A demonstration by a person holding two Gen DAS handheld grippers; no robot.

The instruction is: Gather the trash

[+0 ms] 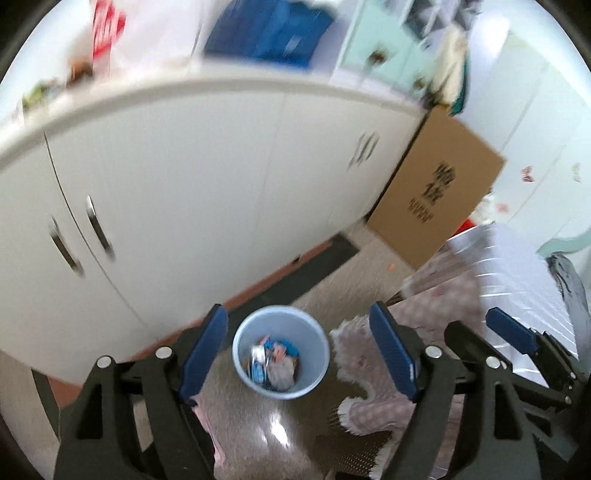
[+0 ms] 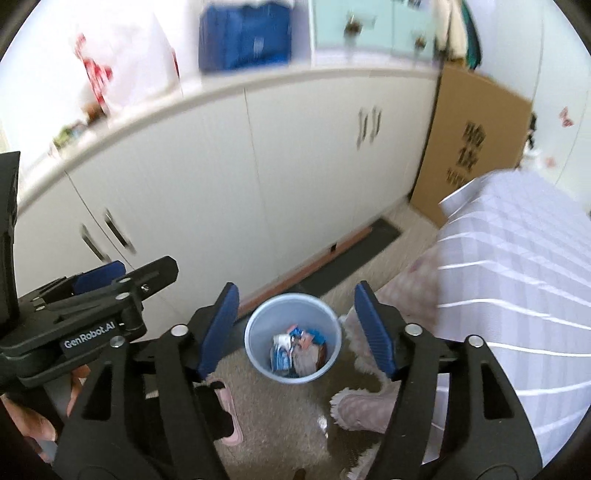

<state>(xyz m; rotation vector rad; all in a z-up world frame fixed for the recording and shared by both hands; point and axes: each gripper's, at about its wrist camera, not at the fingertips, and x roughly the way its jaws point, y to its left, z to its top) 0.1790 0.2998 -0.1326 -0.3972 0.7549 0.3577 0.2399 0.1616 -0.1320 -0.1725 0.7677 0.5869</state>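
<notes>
white cabinets [image 1: 184, 177] fill the background; both the left gripper [image 1: 299, 350] and right gripper [image 2: 297, 328] have jaws spread and bare, each framing a blue bin [image 2: 258, 350] of wrappers [image 2: 299, 349].

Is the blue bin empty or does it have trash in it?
Not empty. The blue bin stands upright on the floor with wrappers lying at its bottom, well below the rim.

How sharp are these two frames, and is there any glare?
Left wrist: cabinet and blue bag smeared by motion blur, glare on the floor below the bin. Right wrist: the same smear up top; bin fairly sharp.
</notes>
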